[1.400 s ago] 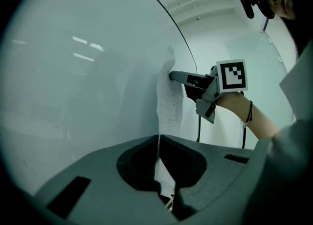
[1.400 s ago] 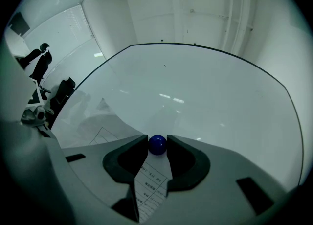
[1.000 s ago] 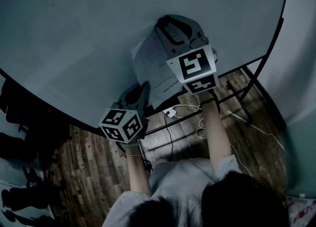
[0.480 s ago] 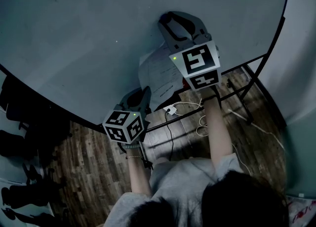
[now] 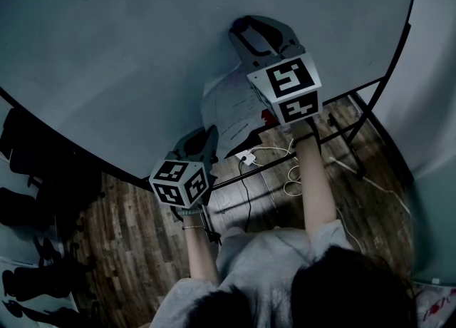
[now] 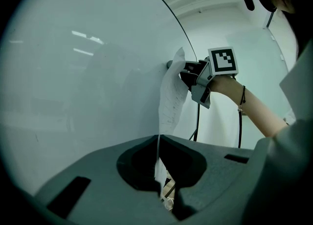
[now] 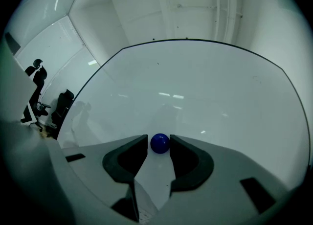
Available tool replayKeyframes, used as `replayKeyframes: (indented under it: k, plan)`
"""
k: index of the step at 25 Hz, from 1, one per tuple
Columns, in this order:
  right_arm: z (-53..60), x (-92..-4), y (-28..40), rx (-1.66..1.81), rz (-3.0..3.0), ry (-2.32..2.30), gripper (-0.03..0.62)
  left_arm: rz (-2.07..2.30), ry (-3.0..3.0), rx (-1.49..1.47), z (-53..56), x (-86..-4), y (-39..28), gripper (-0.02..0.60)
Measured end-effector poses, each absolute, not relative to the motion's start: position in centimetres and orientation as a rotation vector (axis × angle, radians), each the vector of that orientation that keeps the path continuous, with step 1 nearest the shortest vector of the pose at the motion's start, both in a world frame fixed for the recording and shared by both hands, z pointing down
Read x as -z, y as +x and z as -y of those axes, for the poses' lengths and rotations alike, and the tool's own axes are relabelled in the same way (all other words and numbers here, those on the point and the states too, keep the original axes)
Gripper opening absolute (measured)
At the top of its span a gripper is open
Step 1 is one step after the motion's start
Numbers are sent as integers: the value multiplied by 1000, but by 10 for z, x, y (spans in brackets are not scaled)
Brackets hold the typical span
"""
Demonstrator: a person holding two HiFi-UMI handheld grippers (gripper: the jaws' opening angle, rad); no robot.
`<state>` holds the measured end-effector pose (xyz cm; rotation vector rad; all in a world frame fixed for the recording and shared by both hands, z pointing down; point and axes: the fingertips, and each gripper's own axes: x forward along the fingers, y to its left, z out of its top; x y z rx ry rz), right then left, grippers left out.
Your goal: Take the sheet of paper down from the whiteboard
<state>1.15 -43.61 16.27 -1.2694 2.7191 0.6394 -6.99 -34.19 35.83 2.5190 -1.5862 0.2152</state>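
Right gripper (image 5: 251, 33) high on blue magnet (image 7: 160, 143)

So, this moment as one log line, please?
left gripper: shut on sheet of paper | right gripper: shut on blue magnet | whiteboard: paper not yet down

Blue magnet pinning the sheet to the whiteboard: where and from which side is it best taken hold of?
Probably by its rounded sides, coming square-on to the whiteboard, one jaw on each side. The blue magnet is a small round knob standing proud of the flat board, so only its flanks offer purchase. The right tool sits that way.
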Motion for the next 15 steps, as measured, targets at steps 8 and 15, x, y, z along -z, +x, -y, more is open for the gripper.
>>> replayKeyframes:
  k: [8,15]
  plan:
    - [415,-166,38,-545,-2612,-1196,120,1672,2476,-181,336,-353,-82,6]
    - [400,-188,53,-472,-2602,-1199,70,1730,2460,-167,330,-353,-84,6]
